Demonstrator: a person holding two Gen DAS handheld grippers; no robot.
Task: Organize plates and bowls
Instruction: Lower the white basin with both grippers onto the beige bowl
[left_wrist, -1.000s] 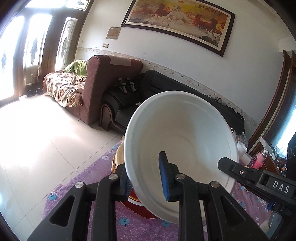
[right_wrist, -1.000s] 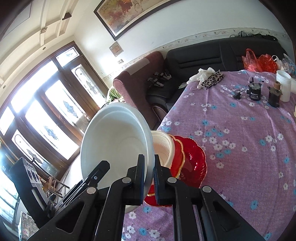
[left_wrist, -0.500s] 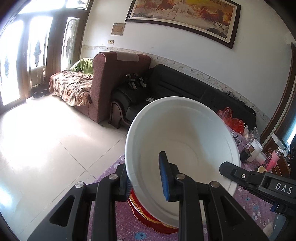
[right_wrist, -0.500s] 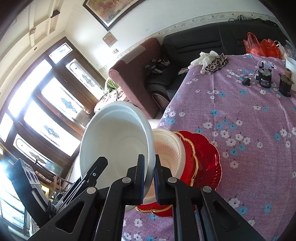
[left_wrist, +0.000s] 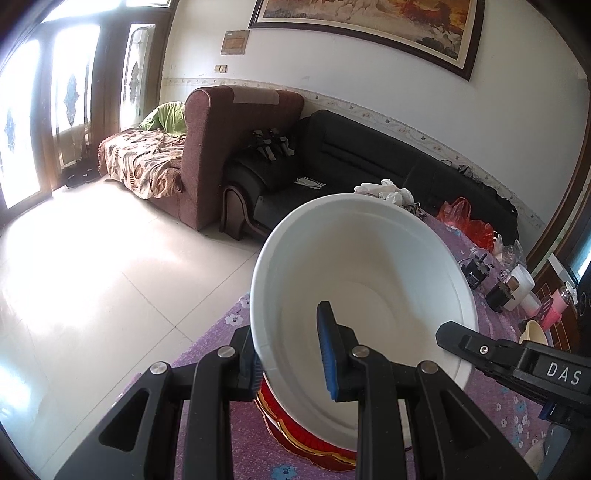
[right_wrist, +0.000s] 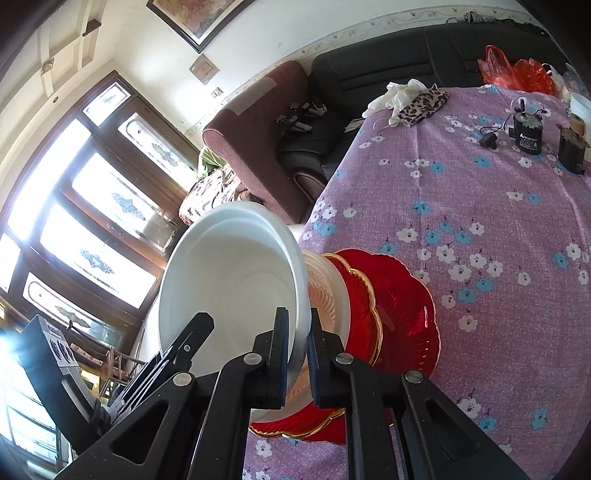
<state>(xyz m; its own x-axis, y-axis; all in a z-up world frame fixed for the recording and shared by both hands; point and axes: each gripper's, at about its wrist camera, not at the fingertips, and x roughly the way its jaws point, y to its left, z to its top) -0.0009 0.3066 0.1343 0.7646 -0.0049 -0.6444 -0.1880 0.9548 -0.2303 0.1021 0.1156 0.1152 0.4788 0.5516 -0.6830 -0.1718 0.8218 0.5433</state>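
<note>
here both grippers share one load: the white bowl (left_wrist: 364, 295) is pinched by its rim from two sides, likely because it is too wide and slippery for a single grip. in the left wrist view the left gripper (left_wrist: 291, 354) has one finger outside the wall and the blue pad (left_wrist: 327, 350) inside, closed on the rim at the lower centre of the frame. in the right wrist view the right gripper (right_wrist: 297, 354) clamps the opposite edge, its fingers nearly together with only the thin wall between them.

the bowl is tilted, mouth turned toward the cameras, and sits just above a stack at the lower middle of the right wrist view: a cream ribbed bowl (right_wrist: 328, 295) resting on a red plate (right_wrist: 399, 302) with a gold edge, on the purple flowered tablecloth (right_wrist: 480, 221). whether the white bowl already touches the cream one i cannot tell. it looks meant to nest into it, biggest piece on top.

the white bowl is empty. at the upper right of that view stand a small black jar (right_wrist: 528, 134) and other bits, well apart from the stack.
</note>
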